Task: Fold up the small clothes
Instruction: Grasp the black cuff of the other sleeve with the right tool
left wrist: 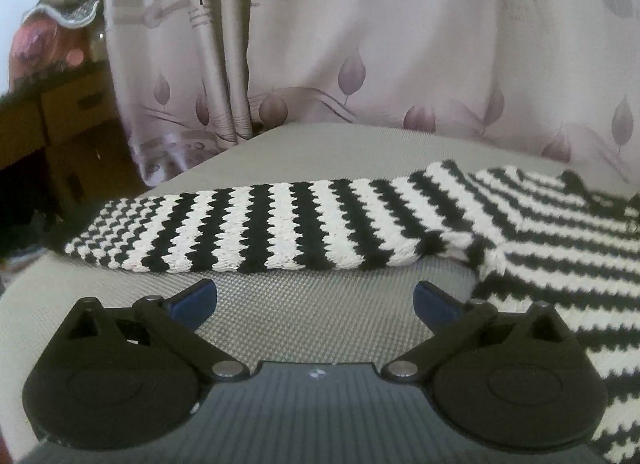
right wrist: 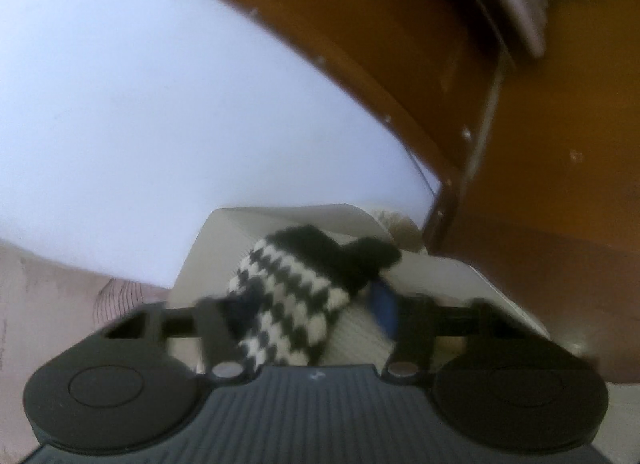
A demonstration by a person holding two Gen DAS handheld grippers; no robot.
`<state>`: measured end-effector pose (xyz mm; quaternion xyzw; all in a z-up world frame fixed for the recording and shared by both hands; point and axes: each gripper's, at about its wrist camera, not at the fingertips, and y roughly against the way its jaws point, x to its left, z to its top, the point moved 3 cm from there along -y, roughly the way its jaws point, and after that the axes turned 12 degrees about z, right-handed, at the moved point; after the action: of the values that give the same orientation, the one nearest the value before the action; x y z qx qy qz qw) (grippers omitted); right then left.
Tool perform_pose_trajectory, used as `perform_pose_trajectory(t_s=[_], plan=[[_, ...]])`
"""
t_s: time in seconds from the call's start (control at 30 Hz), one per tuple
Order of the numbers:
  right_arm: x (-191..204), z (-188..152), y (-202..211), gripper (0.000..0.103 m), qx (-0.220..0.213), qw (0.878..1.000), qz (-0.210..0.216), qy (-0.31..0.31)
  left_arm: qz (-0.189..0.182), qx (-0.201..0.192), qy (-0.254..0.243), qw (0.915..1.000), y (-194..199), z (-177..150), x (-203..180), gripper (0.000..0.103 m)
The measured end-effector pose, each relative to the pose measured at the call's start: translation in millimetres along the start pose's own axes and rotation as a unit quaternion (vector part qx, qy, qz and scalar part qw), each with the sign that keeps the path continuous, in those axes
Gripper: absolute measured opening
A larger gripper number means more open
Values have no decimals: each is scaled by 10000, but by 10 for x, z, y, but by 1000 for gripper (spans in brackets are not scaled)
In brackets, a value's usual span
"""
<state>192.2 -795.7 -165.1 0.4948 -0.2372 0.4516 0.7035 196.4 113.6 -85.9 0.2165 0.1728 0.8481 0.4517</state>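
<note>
a black-and-white striped knit sweater (left wrist: 560, 248) lies flat on a grey woven bed surface (left wrist: 304, 316), with one sleeve (left wrist: 248, 228) stretched out straight toward the left, seemingly laid out so it can be folded inward over the body. the left gripper (left wrist: 316, 300) hovers low just in front of that sleeve, its jaws spread wide with nothing between them; its blue fingertips (left wrist: 198, 298) sit apart from the knit, probably lined up to take the sleeve's near edge. behind the bed hangs a pale curtain (left wrist: 360, 64) printed with purple leaves, and a brown wooden cabinet (left wrist: 60, 120) stands far left. in the blurred right wrist view, the right gripper (right wrist: 308, 312) has its jaws partly drawn in around a bunched striped piece with a black edge (right wrist: 296, 288), apparently a cuff or hem of the same garment; whether the pads truly press on it cannot be told. a white wall (right wrist: 160, 104) and brown wooden furniture (right wrist: 540, 144) fill that view's background.
</note>
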Motion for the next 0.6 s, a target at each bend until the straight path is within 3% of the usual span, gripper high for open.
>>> perform_pose_trajectory(t_s=[0.03, 0.1, 0.23, 0.33, 0.5, 0.6], plan=[[5, 16, -16, 21, -92, 9999, 101, -41, 64, 14, -61, 10000, -5, -2, -18, 103], [51, 25, 9, 9, -289, 9992, 244, 107, 170, 78, -185, 9997, -23, -9, -49, 103], [131, -181, 476, 8, -684, 9943, 807, 125, 324, 204, -269, 9989, -61, -24, -55, 103], [52, -379, 995, 8, -865, 9918, 937, 122, 310, 212, -249, 9990, -62, -34, -43, 103], [-275, -606, 1538, 8, -876, 9940, 617, -218, 229, 181, -243, 9993, -41, -34, -42, 103], [-449, -674, 1607, 5, -788, 9954, 408, -348, 185, 180, -150, 9996, -36, -31, -12, 103]])
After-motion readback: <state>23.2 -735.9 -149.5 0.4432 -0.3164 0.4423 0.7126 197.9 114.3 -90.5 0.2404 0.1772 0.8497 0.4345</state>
